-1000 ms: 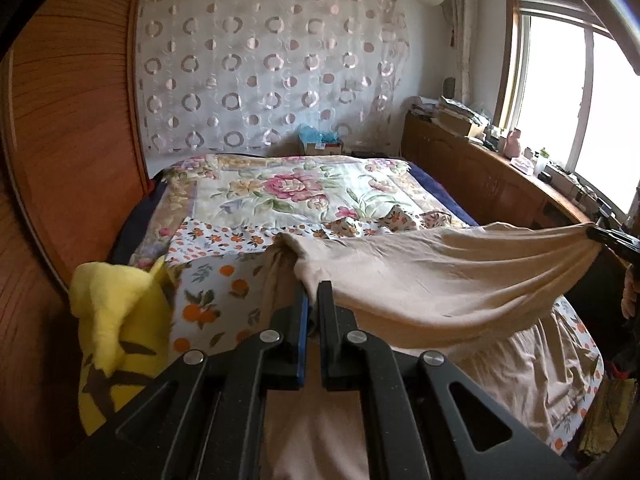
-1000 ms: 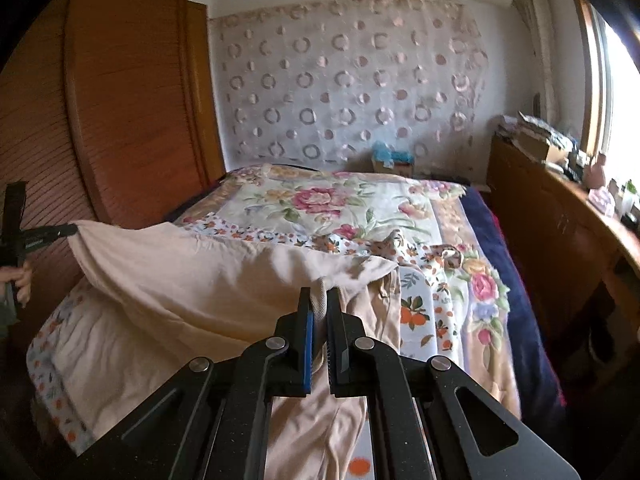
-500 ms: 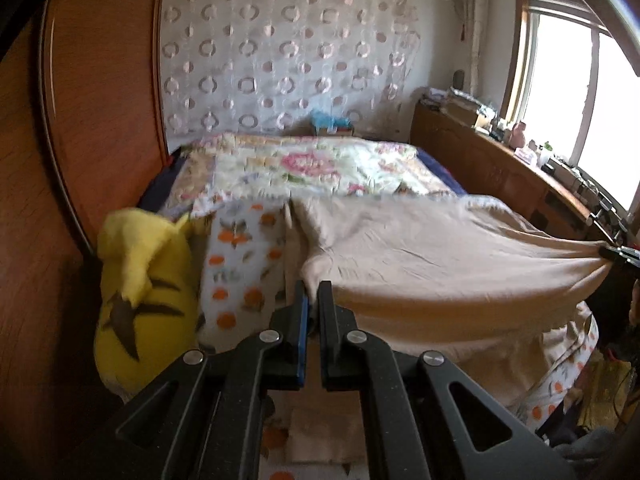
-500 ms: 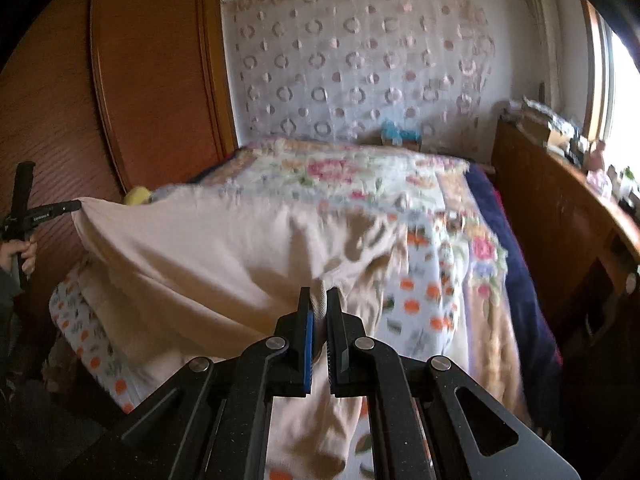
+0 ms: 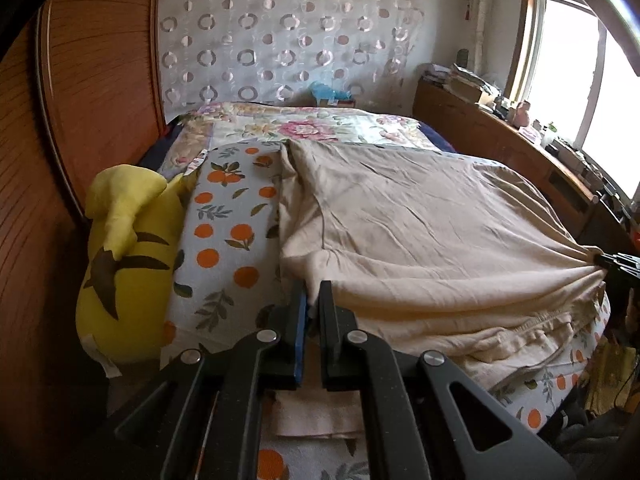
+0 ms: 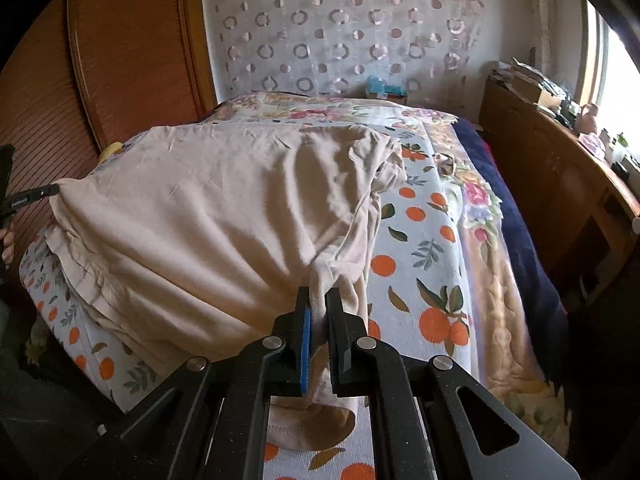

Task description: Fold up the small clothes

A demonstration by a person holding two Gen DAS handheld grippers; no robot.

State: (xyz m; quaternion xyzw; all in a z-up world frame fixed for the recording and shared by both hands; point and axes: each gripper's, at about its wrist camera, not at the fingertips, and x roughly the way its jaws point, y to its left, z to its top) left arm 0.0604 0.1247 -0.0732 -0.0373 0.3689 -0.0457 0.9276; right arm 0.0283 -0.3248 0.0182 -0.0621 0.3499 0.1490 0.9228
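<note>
Item: beige soft cotton garment (image 5: 420,224), spread flat over the near half of the bed, stretched crosswise between two tongs. Its folded front hem hangs just over the bed's near edge; its far edge lies about midway up the bed.

Left gripper (image 5: 314,300): black two-finger tongs with a blue pad, jaws closed on the garment's near left corner, a pinch of cloth between them, close to the bed's near edge.

Right gripper (image 6: 319,300): same make, jaws easing apart, a bunched fold of the garment's near right corner between the pads and pressed by them, with loose cloth hanging below.

Carrier: orange-and-leaf printed white sheet (image 5: 228,220), showing bare as a strip along the garment's left side and a wider strip on its right (image 6: 416,264). Beyond it, flower-patterned quilt (image 5: 304,126) covers the bed's far half, bare.

Left edge: yellow plush toy with brown stripes (image 5: 124,264) lies between the sheet and the brown wooden wardrobe (image 5: 100,80), touching the sheet.

Right edge: dark blue blanket (image 6: 516,216) falls over the side; wooden sideboard (image 6: 560,176) stands near.
</note>
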